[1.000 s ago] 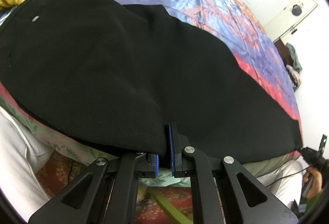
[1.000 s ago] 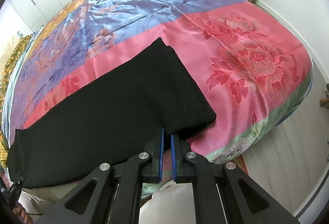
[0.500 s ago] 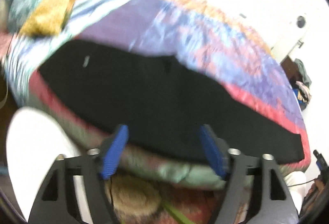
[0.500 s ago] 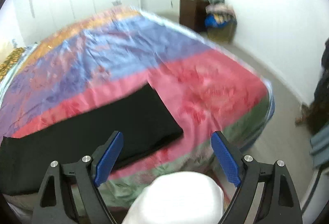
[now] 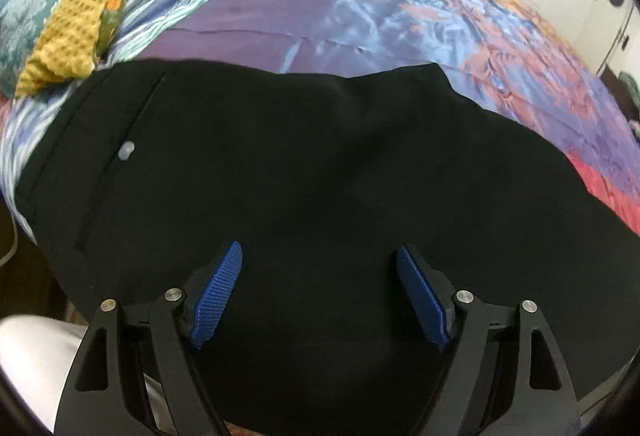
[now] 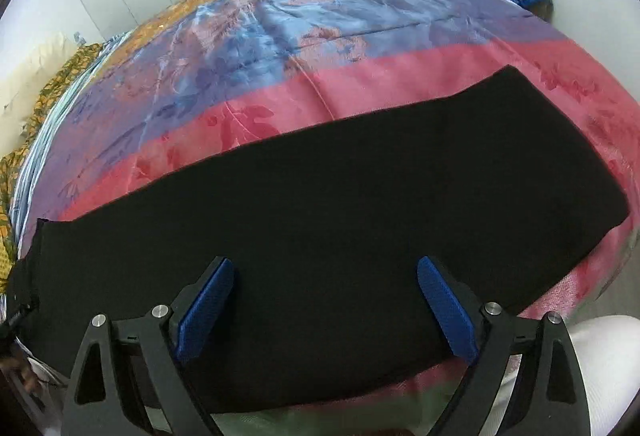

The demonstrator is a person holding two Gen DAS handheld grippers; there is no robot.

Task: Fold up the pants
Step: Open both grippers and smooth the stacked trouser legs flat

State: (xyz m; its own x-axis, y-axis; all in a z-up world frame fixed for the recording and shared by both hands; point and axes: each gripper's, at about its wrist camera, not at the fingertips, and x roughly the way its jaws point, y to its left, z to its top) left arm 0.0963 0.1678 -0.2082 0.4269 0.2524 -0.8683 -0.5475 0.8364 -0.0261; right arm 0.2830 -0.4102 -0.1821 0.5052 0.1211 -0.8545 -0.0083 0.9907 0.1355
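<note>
black pants (image 5: 320,163) spread flat along the bed (image 6: 320,35) edge

left gripper (image 5: 320,272) and right gripper (image 6: 324,288) both hang over the cloth, jaws spread wide, gripping nothing.

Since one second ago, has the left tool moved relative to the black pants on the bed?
Yes. The left tool, then shut on the near edge of the black pants, has let go and now hovers open above the cloth, closer to the yellow waffle-knit blanket.
</note>
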